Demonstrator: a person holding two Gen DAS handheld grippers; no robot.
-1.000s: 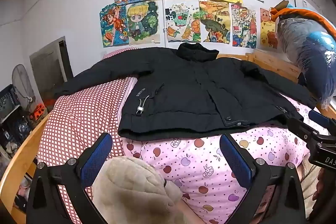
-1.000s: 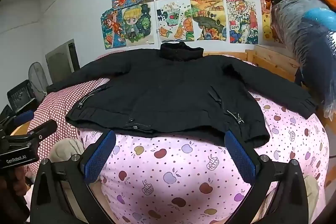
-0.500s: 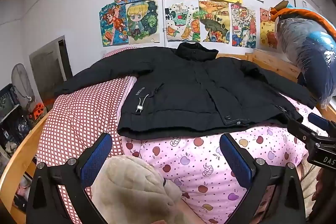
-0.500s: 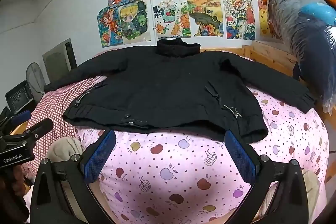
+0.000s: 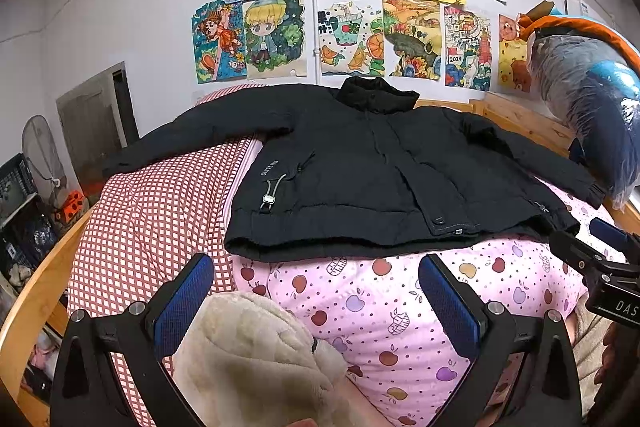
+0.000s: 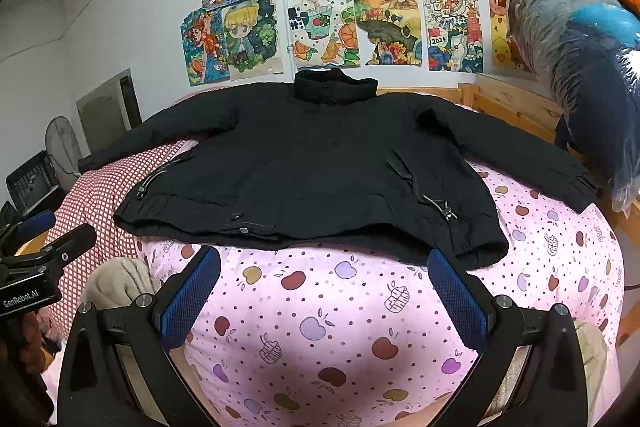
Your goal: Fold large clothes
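I see a plain black jacket [image 5: 360, 167] with small white lettering near one pocket, lying on a pink quilt [image 6: 340, 327] printed with apples and dots in red, purple and yellow, beside a red-and-white checked blanket [image 5: 160, 211]. My gripper pads [image 5: 184, 299] are blue on black frames, and the fluffy bundle [image 5: 248, 355] looks cream, though it's blurred

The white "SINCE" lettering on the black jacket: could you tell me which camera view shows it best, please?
The left wrist view. There the lettering on the black jacket faces the camera above the toggle, in focus. In the right wrist view that side of the jacket lies foreshortened at its far left edge, so the print cannot be read.
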